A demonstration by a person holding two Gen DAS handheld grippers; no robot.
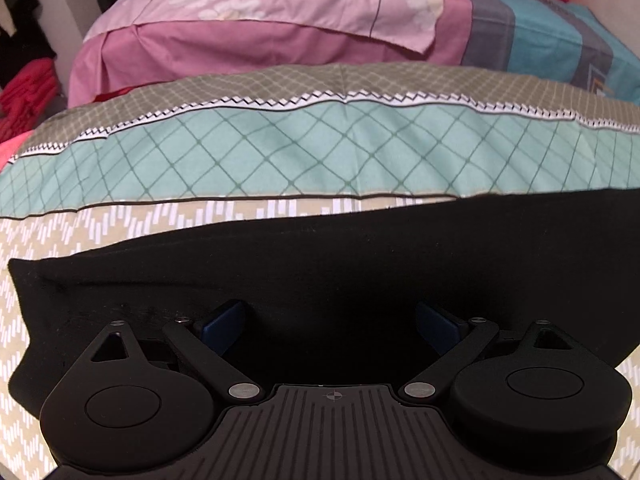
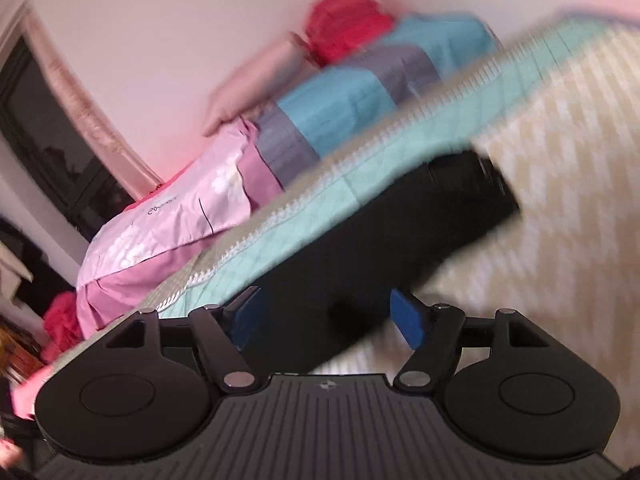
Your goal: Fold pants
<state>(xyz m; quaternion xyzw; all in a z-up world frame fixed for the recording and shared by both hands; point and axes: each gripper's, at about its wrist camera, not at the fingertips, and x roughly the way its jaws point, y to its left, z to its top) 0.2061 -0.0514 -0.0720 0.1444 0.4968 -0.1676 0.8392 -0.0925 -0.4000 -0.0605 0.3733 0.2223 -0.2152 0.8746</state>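
The black pants (image 1: 340, 264) lie flat as a long folded band on the patterned bedspread (image 1: 120, 220). In the left wrist view my left gripper (image 1: 330, 324) is open just above the near part of the pants, its blue pads (image 1: 224, 326) wide apart and holding nothing. In the right wrist view, tilted and blurred, the pants (image 2: 400, 240) run away from me toward the upper right. My right gripper (image 2: 326, 316) is open over their near end, blue pads (image 2: 408, 320) apart and empty.
A teal checked band (image 1: 320, 148) of the bedspread lies beyond the pants. Behind it are a pink pillow (image 1: 260, 12) and a blue-grey striped pillow (image 1: 540, 36). Red cloth (image 1: 24, 96) is heaped at the left of the bed. A pale wall (image 2: 180, 32) stands behind.
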